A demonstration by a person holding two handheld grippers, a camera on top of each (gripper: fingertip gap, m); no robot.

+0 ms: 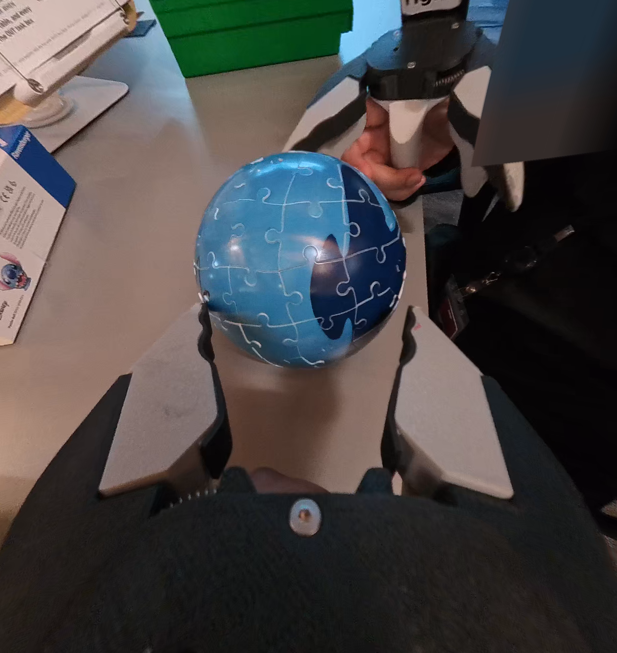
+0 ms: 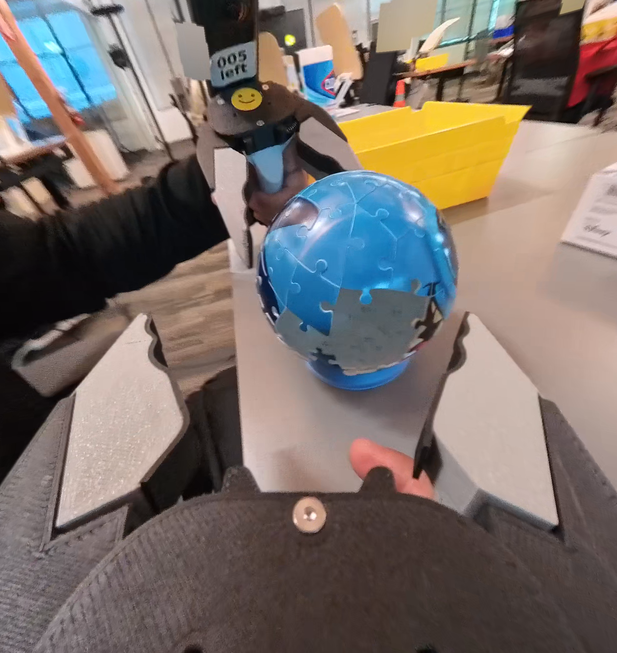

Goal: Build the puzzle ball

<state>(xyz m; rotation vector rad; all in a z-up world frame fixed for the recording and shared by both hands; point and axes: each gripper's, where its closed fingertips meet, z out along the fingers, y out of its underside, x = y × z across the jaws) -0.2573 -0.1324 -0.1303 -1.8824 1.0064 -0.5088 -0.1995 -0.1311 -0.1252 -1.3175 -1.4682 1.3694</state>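
Puzzle ball (image 1: pixel 300 259) sitting on the grey surface (image 1: pixel 130 212) between two facing grippers.

The left gripper (image 1: pixel 307 314) is holding its fingers spread, one tip touching the ball's edge at 9 o'clock, the other apart. The right gripper (image 2: pixel 308 325) is also spreading its fingers, clear of the ball, which is resting on a blue stand (image 2: pixel 360 378). A yellow bin (image 2: pixel 437 148) is lying at 1 o'clock.
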